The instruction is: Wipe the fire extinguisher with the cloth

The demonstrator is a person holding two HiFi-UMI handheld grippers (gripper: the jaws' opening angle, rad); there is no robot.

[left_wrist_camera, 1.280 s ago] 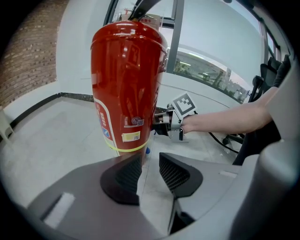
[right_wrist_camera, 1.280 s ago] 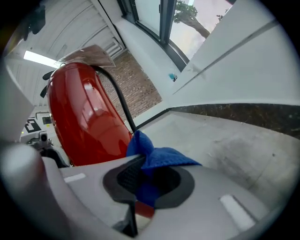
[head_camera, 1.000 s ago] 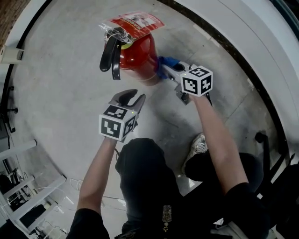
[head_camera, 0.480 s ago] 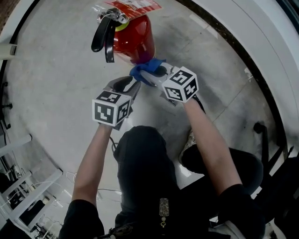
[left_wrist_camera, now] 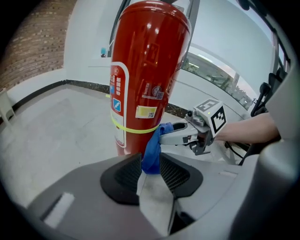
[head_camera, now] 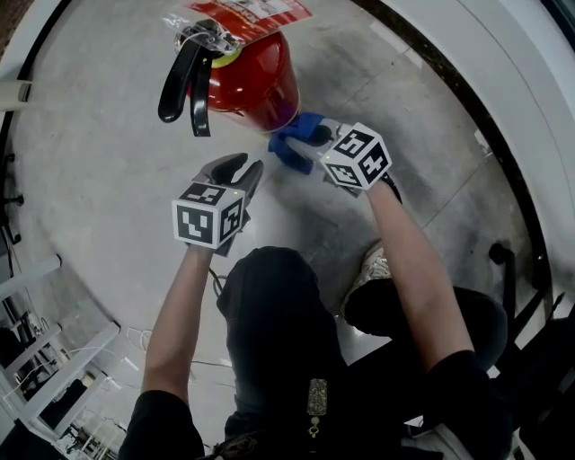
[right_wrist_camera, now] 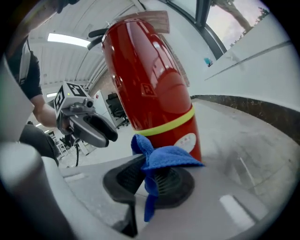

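Honestly, the floppy blue cloth (right_wrist_camera: 165, 157) is pinched in the right claw (right_wrist_camera: 149, 174), low beside the fire extinguisher (head_camera: 258, 83) standing on the floor (head_camera: 108, 162); left claw (head_camera: 243, 169) sits part-open, empty. Looks heavy, slick, so steady its handle (head_camera: 180, 85).

Nothing legible word for word. On the side of the fire extinguisher (left_wrist_camera: 150, 61), a white label (left_wrist_camera: 118, 101) with red and blue blocks of print, too small to make out; beside it, a small yellowish sticker (left_wrist_camera: 146, 112) with a square code. At the top, a red tag (head_camera: 243, 13), print blurred. On the left cube (head_camera: 208, 214) and the right cube (head_camera: 358, 157), black-and-white square marker patterns.
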